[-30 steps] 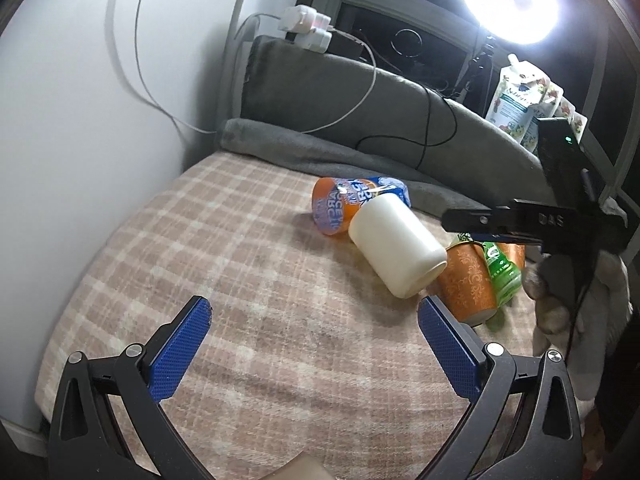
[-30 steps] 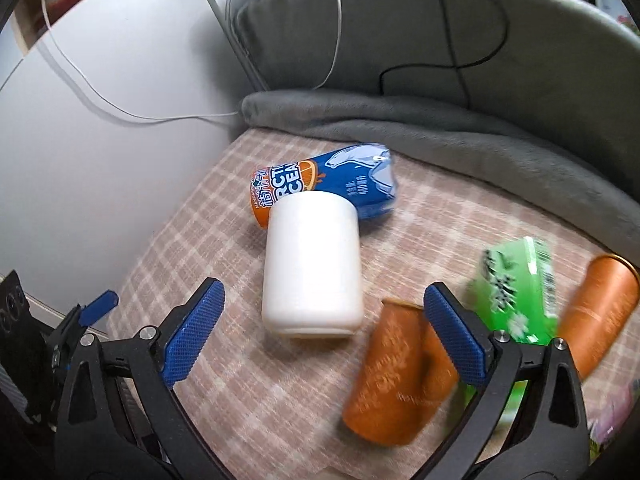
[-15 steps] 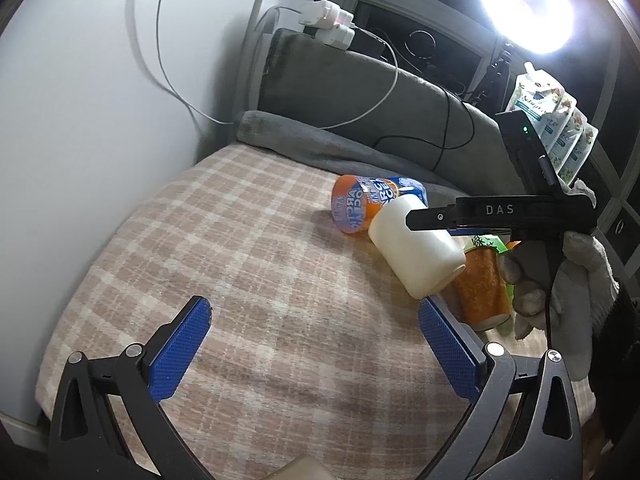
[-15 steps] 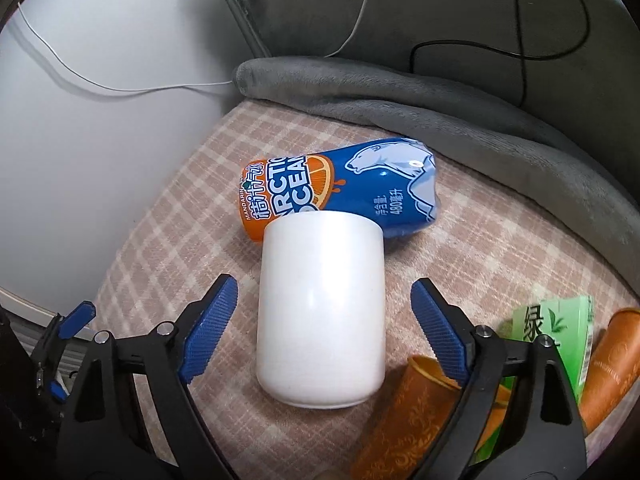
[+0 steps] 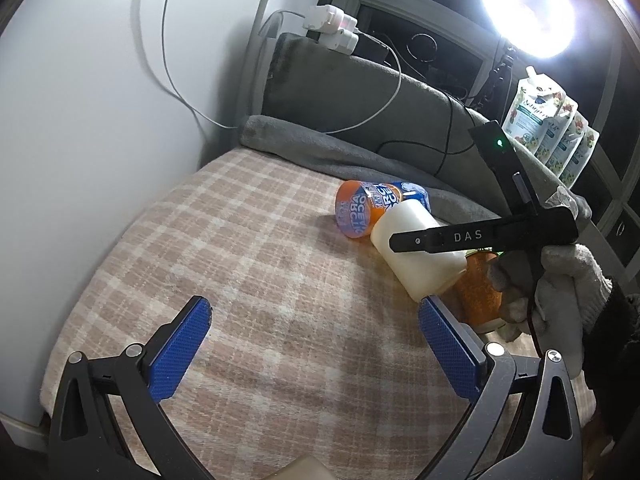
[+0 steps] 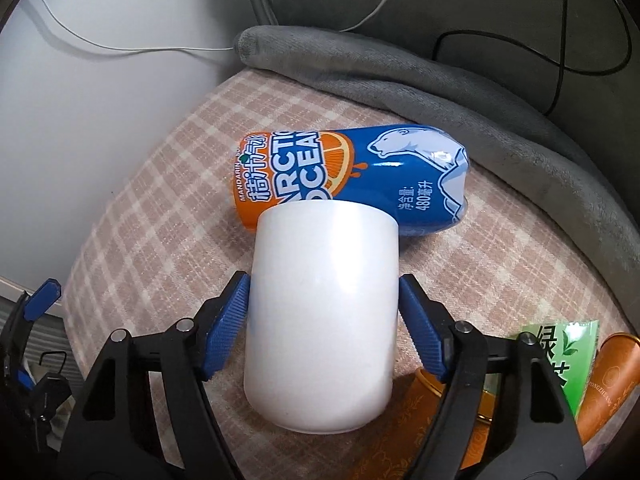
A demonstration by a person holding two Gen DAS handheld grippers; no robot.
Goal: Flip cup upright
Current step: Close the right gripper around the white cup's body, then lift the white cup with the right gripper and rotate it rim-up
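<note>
A white cup (image 6: 322, 312) lies on its side on the plaid blanket (image 6: 160, 236), its far end against an orange and blue drink can (image 6: 352, 176). My right gripper (image 6: 324, 304) straddles the cup, its blue pads (image 6: 228, 316) at both sides, closed in to the cup's width. In the left wrist view the cup (image 5: 420, 256) lies at centre right with the right gripper's black body (image 5: 484, 236) across it. My left gripper (image 5: 314, 344) is open and empty above the blanket (image 5: 260, 280), well short of the cup.
An orange cup (image 6: 452, 420) lies just right of the white one, next to a green carton (image 6: 568, 356) and another orange cup (image 6: 612, 384). A grey cushion (image 6: 440, 80) and cables run along the back. A white wall (image 5: 100, 120) is on the left. A bright lamp (image 5: 528, 4) shines at the upper right.
My right gripper has moved forward over the white cup and its jaws have closed in from wide open to the cup's sides. The left gripper has drawn back slightly.
</note>
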